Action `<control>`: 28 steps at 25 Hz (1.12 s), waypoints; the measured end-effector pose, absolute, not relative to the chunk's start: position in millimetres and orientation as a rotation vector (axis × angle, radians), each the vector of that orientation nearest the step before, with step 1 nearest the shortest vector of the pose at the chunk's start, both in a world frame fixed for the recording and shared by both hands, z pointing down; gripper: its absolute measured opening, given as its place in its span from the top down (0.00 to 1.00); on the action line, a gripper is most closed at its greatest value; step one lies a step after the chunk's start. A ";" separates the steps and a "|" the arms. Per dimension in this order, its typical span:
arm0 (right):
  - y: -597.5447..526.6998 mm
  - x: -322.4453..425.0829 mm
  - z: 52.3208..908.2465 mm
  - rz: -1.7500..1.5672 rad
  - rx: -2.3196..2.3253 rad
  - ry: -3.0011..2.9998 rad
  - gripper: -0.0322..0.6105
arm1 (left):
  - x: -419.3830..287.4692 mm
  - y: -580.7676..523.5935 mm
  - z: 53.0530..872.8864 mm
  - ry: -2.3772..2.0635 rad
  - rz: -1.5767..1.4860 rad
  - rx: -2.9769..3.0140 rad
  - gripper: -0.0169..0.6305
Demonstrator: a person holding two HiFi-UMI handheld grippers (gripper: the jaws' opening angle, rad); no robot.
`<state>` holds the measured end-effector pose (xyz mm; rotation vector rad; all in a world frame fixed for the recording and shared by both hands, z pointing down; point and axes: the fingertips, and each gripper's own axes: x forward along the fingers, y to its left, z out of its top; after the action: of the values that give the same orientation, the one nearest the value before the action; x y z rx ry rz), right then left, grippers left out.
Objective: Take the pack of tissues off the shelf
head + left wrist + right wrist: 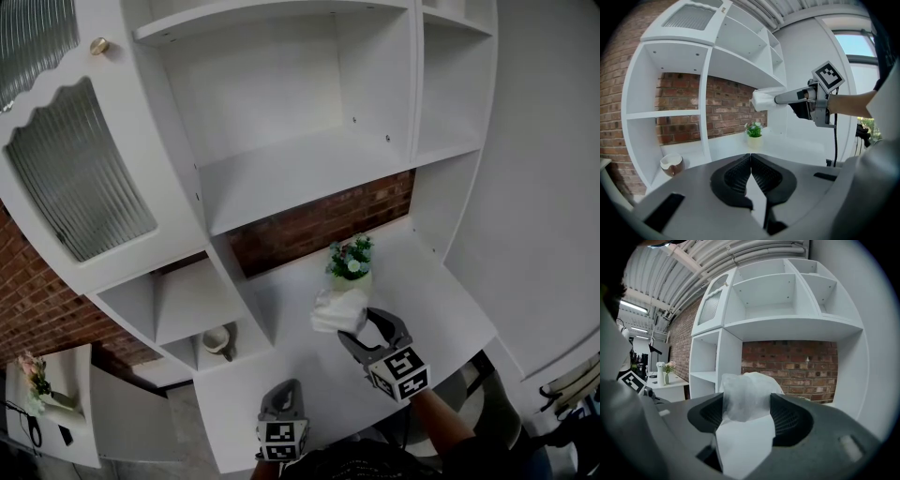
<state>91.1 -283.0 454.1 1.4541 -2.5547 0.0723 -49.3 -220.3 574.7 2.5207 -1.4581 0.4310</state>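
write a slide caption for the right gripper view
Right gripper clamped on a white pack of tissues, in front of a white shelf unit and brick wall

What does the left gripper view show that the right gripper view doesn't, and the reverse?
Left gripper view only: the small potted plant, a brown-and-white cup in the low cubby, the right claw seen from the side, and the left claw, jaws together and empty.
Right gripper view only: a vase of flowers at far left and a ceiling light strip.
Both: the tissue pack clamped in the right claw, the white shelf unit and the brick wall.
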 end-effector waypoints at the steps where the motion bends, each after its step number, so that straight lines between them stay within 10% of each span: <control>1: -282.6 90.7 456.3 0.082 1.456 -2.555 0.51 | -50.4 -220.5 577.4 -1.462 0.433 2.520 0.96; 28: -274.5 73.0 527.7 0.277 1.413 -2.528 0.52 | -57.0 -231.7 592.0 -1.470 0.462 2.469 0.96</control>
<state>73.0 -274.5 527.7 1.4134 -2.5283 0.2775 -57.0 -231.7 592.0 2.4689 -1.4704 0.4623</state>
